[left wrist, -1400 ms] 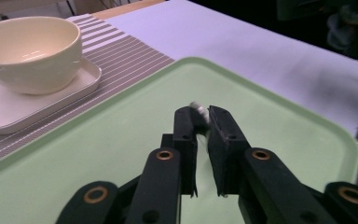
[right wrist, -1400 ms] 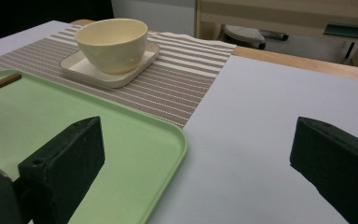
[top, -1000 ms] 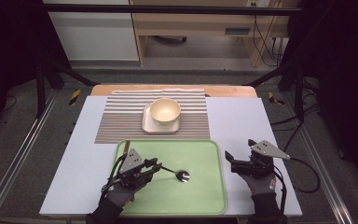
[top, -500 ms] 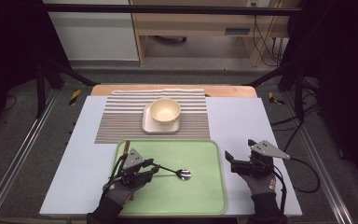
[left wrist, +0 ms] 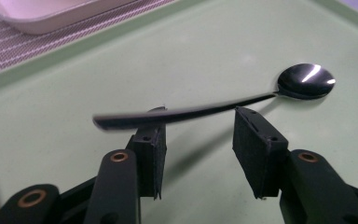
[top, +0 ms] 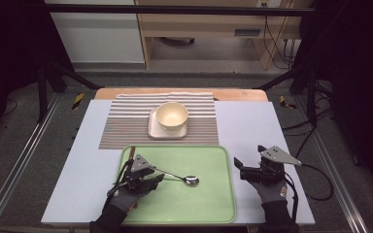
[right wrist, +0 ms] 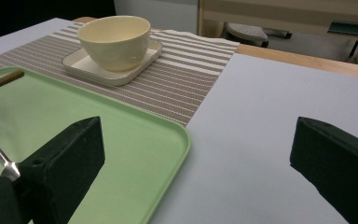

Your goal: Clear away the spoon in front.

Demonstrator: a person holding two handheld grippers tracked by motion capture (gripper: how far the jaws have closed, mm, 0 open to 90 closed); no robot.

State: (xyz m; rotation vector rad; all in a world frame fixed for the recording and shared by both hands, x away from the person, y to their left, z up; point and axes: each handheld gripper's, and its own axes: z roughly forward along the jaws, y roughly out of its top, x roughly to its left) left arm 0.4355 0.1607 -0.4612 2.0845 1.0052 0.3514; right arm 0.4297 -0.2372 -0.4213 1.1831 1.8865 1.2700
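The green tray (top: 213, 204) lay beneath the left claw (left wrist: 198, 140), with the white tabletop (top: 77, 160) extending around it and the striped mat (top: 126, 121) beyond the tray's far edge. On that mat, well ahead of the claw, a cream bowl (top: 172, 115) sat in a square dish (top: 155, 130).

The spoon (left wrist: 242, 100) was seen lying across the tips of the left claw, its head ahead and to one side and resting on the tray, its handle passing over the top of one pad (left wrist: 151, 144) and blurring at the near end. The jaws had just been opening and stood about half apart; the handle was not pinched between the pads (it appeared merely propped on one of them). Nothing was gripped.

The right claw (right wrist: 198, 154) was held wide apart and empty over the bare tabletop, just beside the tray's edge.

Trouble was judged likely if the left claw were withdrawn sideways: the propped handle could be dragged, and the spoon flicked or spun across the tray. If the claw were dropped quickly, the handle would probably clatter down. A re-grip at this angle might be missed, since the handle lay above the pads rather than between them.
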